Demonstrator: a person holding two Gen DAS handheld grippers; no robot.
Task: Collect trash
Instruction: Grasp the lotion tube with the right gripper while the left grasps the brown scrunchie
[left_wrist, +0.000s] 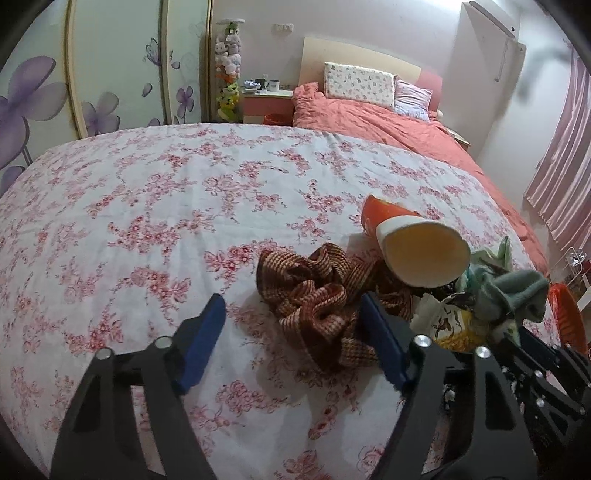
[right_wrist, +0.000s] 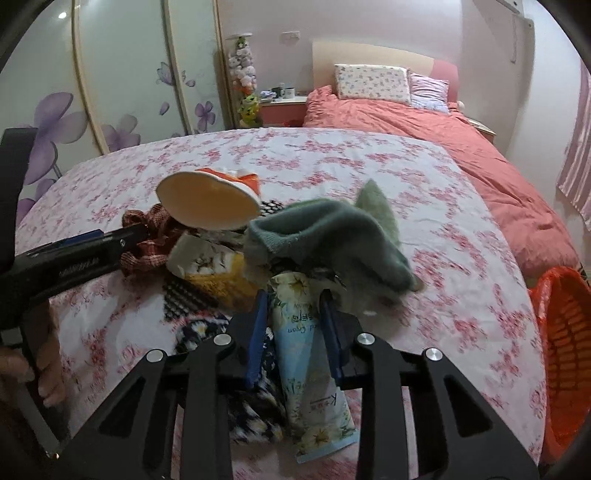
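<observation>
A pile of litter and cloth lies on the floral bed sheet (left_wrist: 147, 221). In it are an orange-and-white paper cup (left_wrist: 424, 254) (right_wrist: 210, 203) on its side, a yellow snack wrapper (left_wrist: 450, 328) (right_wrist: 210, 273), a green sock (right_wrist: 325, 240) and a brown checked cloth (left_wrist: 317, 295). My left gripper (left_wrist: 293, 332) stands open, its right finger against the brown cloth and its left finger apart from it. My right gripper (right_wrist: 295, 328) is shut on a pale blue hand cream tube (right_wrist: 310, 369), which sticks back toward the camera.
An orange mesh basket (right_wrist: 561, 350) (left_wrist: 565, 317) stands off the bed's right edge. A black-and-white checked cloth (right_wrist: 184, 299) lies under the pile. A red duvet (right_wrist: 461, 155), pillows and a nightstand sit at the far end, with a flower-patterned wardrobe on the left. A person's hand (right_wrist: 37, 369) is at lower left.
</observation>
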